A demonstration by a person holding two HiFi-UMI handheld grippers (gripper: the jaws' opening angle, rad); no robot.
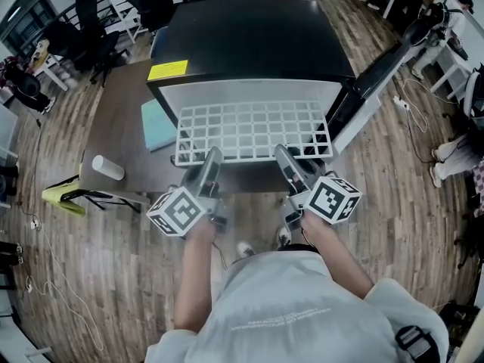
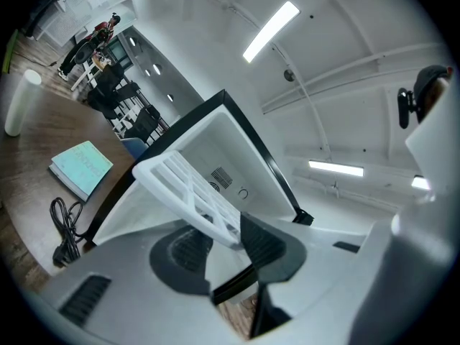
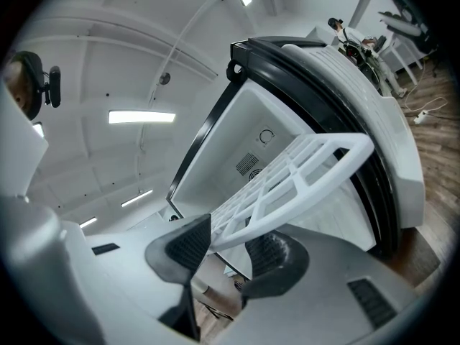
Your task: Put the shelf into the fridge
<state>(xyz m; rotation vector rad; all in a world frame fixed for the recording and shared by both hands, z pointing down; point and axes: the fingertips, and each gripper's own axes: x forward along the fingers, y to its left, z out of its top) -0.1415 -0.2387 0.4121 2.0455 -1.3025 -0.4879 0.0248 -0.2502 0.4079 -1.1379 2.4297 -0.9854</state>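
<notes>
Several desks and black office chairs line a workroom with a wood-plank floor [image 1: 91, 278]. A dark brown table [image 1: 121, 127] in the room carries a compact black fridge with a white lining [image 1: 249, 36], its door [image 1: 363, 104] swung wide to the person's right to leave the opening free.

A white plastic grid shelf [image 1: 253, 131] hangs level at the mouth of the fridge. Its far edge looks to be just inside the cavity, and its near edge still juts out toward the person. It is probably held flat so that it can slide straight in, and it does not look seated yet.

The left gripper [image 1: 212, 157] and the right gripper [image 1: 283, 157] each pinch one end of that near edge. Holding it wide apart like this should stop the panel twisting. Both sets of jaws are partly parted and clamped on the rim. The left gripper view shows a corner bar between that gripper's ribbed pads, and the right gripper view shows the rim bar between the other pair.

Beside the fridge on the table lie a pale teal book [image 1: 156, 123] and a white cylinder [image 1: 108, 168] on its side (a cup or a roll, hard to say). A yellow label [image 1: 167, 69] is stuck to the fridge top.
</notes>
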